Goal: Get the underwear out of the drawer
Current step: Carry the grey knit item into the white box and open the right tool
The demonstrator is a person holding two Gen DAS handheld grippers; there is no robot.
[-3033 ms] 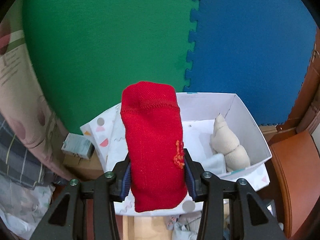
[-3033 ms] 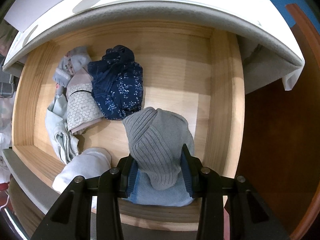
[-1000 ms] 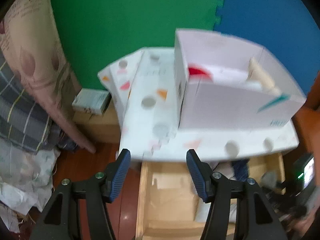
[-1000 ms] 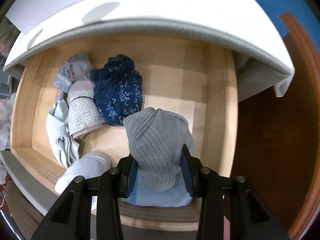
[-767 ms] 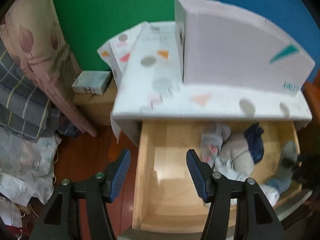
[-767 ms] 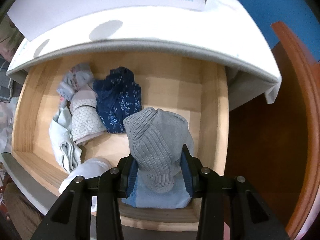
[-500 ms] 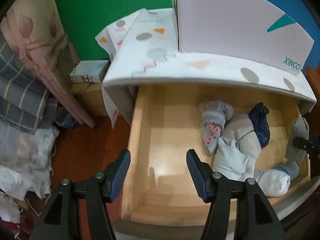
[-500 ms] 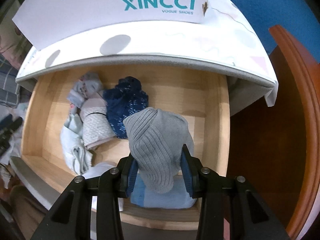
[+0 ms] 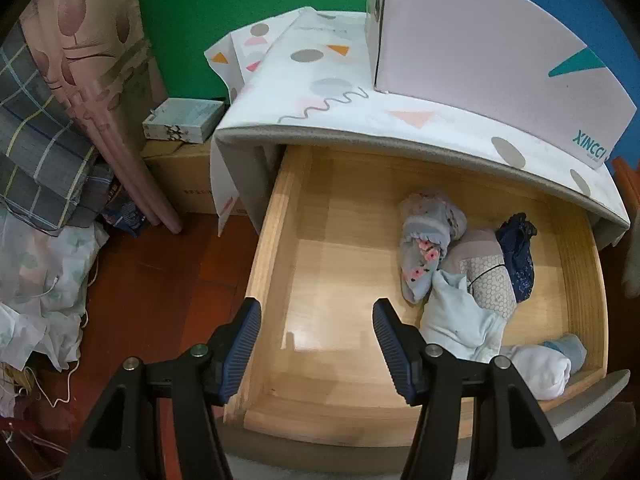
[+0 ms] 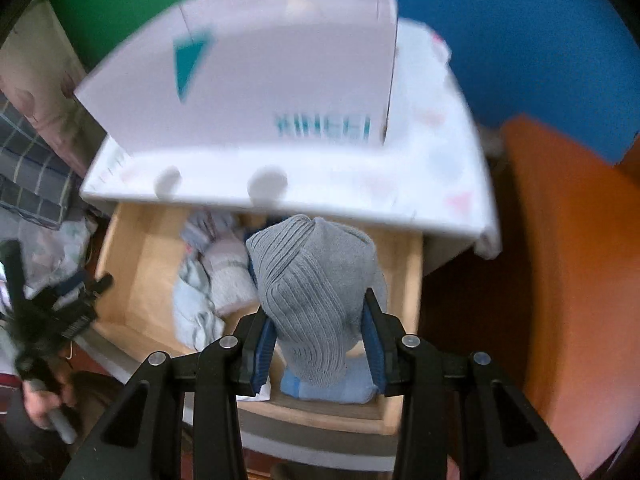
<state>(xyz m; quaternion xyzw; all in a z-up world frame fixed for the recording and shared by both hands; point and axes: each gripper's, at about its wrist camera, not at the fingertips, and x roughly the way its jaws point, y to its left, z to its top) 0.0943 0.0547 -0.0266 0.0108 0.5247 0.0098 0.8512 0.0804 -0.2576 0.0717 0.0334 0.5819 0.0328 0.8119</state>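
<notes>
Right claw (image 10: 318, 350) pinches a grey ribbed roll of underwear (image 10: 316, 292) between its blue pads, holding it above the front right part of the open wooden drawer (image 9: 276, 264); the roll is folded over on itself, knit ridges running diagonally. Left claw (image 9: 316, 350) hangs spread and empty over the drawer's bare left half, pointing steeply down. Only the left wrist view shows clearly what lies inside: a pale blue floral roll (image 9: 426, 246), a honeycomb-patterned beige one (image 9: 486, 276), a navy one (image 9: 518, 256), light blue and white pieces at the front. Only the blurred right wrist view shows a hand (image 10: 40, 408) gripping the left claw's handle.
</notes>
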